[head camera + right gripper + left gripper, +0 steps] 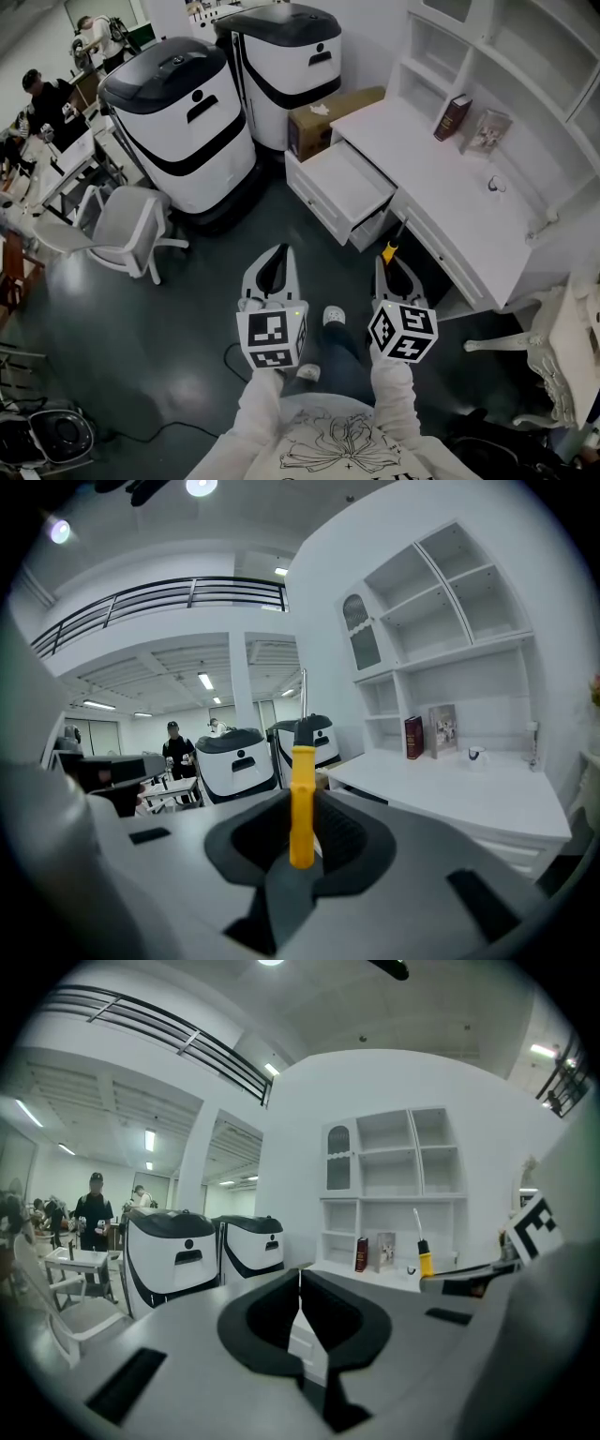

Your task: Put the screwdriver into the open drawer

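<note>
My right gripper (392,265) is shut on the screwdriver (302,799), whose yellow handle stands upright between the jaws with a black collar and metal shaft above. In the head view the screwdriver (390,249) pokes forward from the jaws toward the white desk. The open drawer (345,187) juts out from the desk's left end, just ahead of that gripper. My left gripper (273,272) hangs beside the right one with its jaws closed together and nothing between them. The left gripper view also catches the screwdriver (424,1256) at the right.
The white desk (441,183) carries a hutch with a red book (453,117) and a picture (487,131). A cardboard box (328,117) sits by the desk's end. Two big white-and-black machines (183,127) stand left, with a white chair (117,230) nearby. People work at the far left.
</note>
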### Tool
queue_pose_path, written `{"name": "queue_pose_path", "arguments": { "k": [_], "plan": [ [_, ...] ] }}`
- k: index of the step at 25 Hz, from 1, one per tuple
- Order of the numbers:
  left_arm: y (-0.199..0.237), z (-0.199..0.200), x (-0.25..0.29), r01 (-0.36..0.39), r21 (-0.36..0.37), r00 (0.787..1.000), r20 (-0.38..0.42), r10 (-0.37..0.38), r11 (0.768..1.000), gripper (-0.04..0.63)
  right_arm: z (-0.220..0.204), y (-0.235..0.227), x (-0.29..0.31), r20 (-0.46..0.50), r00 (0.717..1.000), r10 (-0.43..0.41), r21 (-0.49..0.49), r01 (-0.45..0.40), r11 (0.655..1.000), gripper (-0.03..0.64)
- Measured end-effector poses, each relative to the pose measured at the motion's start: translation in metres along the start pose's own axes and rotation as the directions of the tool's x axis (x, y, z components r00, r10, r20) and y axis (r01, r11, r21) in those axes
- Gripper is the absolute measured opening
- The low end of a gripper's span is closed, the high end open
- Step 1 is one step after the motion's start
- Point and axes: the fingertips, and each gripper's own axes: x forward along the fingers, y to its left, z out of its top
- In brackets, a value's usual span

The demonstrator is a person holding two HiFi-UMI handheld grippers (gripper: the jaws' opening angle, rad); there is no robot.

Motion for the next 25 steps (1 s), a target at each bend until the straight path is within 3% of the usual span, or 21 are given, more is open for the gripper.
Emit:
{"name": "queue_pose_path", "arguments": {
  "k": [18, 25],
  "plan": [
    [0.014, 0.051, 0.193, -0.107, 0.006, 0.994, 0.017, 0.107, 0.994, 0.007, 0.093, -0.066, 0.197, 0.007, 0.992, 0.123, -0.025, -0.123, 0.992, 0.067],
    [0.024, 0.056, 0.251, -0.154, -0.012, 0.988, 0.005, 0.154, 0.988, 0.006, 0.109, -0.081, 0.259, -0.021, 0.985, 0.171, -0.036, -0.172, 0.984, 0.067]
  ]
}}
